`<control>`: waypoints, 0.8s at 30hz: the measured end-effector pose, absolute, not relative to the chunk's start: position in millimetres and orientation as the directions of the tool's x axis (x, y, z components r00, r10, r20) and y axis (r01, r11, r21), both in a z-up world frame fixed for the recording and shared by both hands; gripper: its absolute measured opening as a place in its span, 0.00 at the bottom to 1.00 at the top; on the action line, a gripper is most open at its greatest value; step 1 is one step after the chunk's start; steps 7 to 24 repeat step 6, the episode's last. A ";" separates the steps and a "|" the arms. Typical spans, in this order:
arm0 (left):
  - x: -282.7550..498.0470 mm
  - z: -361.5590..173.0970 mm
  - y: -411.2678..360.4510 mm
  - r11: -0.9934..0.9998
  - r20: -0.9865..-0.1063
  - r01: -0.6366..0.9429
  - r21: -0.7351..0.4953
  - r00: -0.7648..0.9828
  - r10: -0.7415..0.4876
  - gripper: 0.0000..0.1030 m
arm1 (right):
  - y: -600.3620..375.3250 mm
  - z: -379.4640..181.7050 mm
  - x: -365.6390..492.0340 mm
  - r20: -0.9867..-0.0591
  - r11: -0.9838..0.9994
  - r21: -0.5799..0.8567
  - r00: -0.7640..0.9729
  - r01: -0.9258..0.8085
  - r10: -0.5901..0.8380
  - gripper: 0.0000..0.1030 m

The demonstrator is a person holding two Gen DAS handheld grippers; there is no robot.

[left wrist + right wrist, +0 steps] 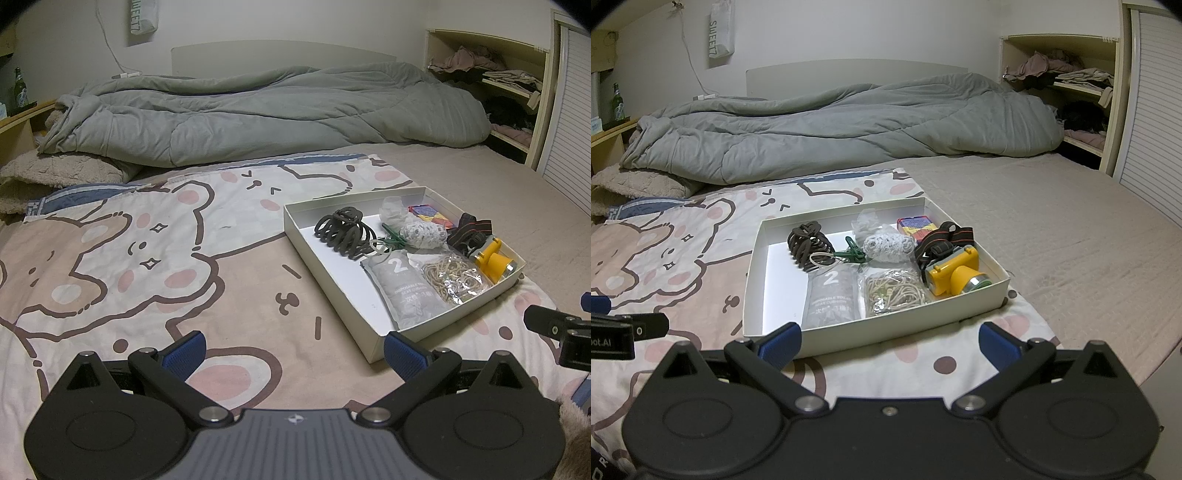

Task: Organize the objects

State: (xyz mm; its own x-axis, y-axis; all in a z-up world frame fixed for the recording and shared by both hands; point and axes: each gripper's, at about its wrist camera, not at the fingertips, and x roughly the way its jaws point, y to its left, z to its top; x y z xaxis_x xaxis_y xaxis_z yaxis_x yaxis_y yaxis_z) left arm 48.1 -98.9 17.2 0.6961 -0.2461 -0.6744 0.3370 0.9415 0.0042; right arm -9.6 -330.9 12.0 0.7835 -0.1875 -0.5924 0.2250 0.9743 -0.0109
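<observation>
A white shallow box [325,254] [753,280] sits on the bear-print sheet. It holds dark hair ties [343,230] [809,243], a green clip [855,254], a white crochet bundle [888,245], a grey "2" pouch [404,291] [831,299], a bag of rubber bands [452,278] [894,291], a yellow headlamp [493,260] [955,275] and a colourful small box [916,223]. My left gripper [293,354] is open and empty, left of the box's near corner. My right gripper [890,345] is open and empty, just before the box's near wall.
A rumpled grey duvet [258,110] [831,125] lies across the far side of the bed. A shelf with clothes [1071,92] stands at the far right. A green bottle [20,88] stands on a ledge at the far left.
</observation>
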 end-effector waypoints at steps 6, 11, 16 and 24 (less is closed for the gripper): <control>45.0 17.3 -103.0 0.940 -0.671 0.340 0.008 0.699 -0.247 0.98 | -330.6 12.1 -9.8 -0.593 0.974 -0.010 0.783 0.226 -0.187 1.00; 45.0 17.3 -103.0 0.940 -0.671 0.340 0.008 0.699 -0.247 0.98 | -330.6 12.1 -9.8 -0.593 0.974 -0.010 0.783 0.226 -0.187 1.00; 45.0 17.3 -103.0 0.940 -0.671 0.340 0.008 0.699 -0.247 0.98 | -330.6 12.1 -9.8 -0.593 0.974 -0.010 0.783 0.226 -0.187 1.00; 45.0 17.3 -103.0 0.940 -0.671 0.340 0.008 0.699 -0.247 0.98 | -330.6 12.1 -9.8 -0.593 0.974 -0.010 0.783 0.226 -0.187 1.00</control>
